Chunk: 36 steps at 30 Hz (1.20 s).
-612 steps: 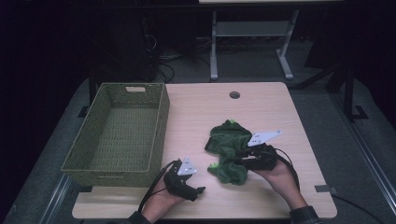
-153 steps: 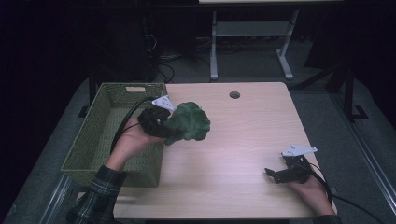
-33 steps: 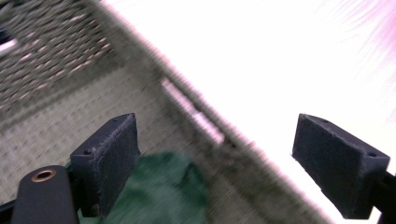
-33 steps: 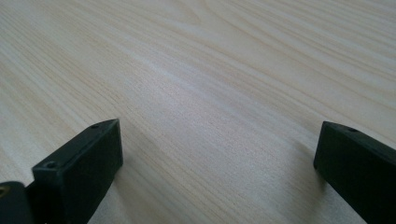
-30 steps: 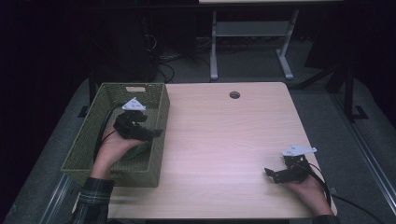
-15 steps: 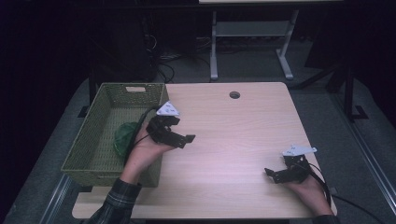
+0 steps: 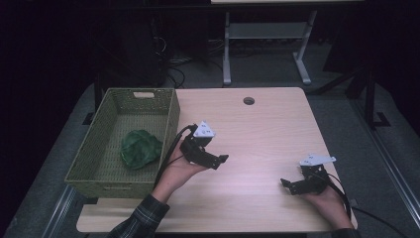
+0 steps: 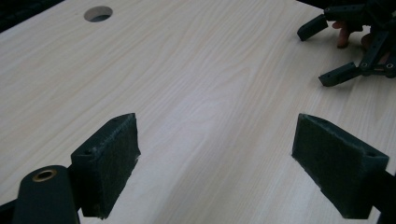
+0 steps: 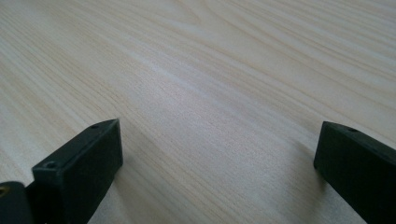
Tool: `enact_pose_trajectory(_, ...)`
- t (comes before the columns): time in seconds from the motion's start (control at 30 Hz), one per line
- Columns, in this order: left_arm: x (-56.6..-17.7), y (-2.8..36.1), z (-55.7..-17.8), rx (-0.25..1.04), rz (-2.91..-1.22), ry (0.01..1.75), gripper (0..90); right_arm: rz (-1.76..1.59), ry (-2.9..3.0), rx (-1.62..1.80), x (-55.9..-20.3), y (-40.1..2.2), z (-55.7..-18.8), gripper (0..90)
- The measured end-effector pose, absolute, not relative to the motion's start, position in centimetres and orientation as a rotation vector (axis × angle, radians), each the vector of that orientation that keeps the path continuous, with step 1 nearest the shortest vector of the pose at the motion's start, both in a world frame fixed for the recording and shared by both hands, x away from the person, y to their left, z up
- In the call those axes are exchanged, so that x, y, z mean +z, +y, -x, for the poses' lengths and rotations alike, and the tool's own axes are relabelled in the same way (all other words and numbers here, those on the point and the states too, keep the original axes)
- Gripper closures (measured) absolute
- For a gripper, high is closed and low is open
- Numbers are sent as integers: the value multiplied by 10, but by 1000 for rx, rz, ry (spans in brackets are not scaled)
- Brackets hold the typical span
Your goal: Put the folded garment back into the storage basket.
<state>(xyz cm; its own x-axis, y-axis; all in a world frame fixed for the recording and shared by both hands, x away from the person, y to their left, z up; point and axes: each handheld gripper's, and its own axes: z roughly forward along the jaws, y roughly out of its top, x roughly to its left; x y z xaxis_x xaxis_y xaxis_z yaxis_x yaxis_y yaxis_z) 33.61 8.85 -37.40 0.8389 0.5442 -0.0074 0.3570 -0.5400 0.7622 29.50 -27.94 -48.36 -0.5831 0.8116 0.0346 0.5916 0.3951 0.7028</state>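
Bare table (image 7: 257, 139) lies open between my left gripper (image 7: 218, 159) and right gripper (image 7: 289, 184); the basket (image 7: 171, 116) wall blocks leftward.

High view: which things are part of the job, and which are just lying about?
Part of the job:
green cloth, bundled in the basket
green wicker basket
left gripper, open, over the table
right gripper, open

Lying about:
table with its cable hole
metal stand behind
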Motion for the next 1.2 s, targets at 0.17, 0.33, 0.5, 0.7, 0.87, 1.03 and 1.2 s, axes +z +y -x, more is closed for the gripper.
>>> enact_pose_trajectory(0.17,-391,84,-335,301,-2193,652,140,-1223,2343,987,-484,-279,-295,9)
enact_pose_trajectory(0.33,-410,84,-335,298,-2206,662,140,-1223,2343,987,-484,-279,-295,9)
enact_pose_trajectory(0.5,-426,83,-336,299,-2215,674,140,-1223,2343,987,-484,-279,-295,9)
enact_pose_trajectory(0.7,-448,76,-336,275,-2240,687,139,-1220,2346,988,-484,-279,-295,9)
enact_pose_trajectory(0.87,-461,71,-336,284,-2265,681,139,-1220,2348,989,-484,-279,-295,9)
enact_pose_trajectory(1.03,-472,70,-337,282,-2276,689,138,-1219,2349,989,-484,-279,-295,9)
enact_pose_trajectory(1.2,-479,68,-334,288,-2264,674,129,-1220,2348,989,-484,-279,-295,9)
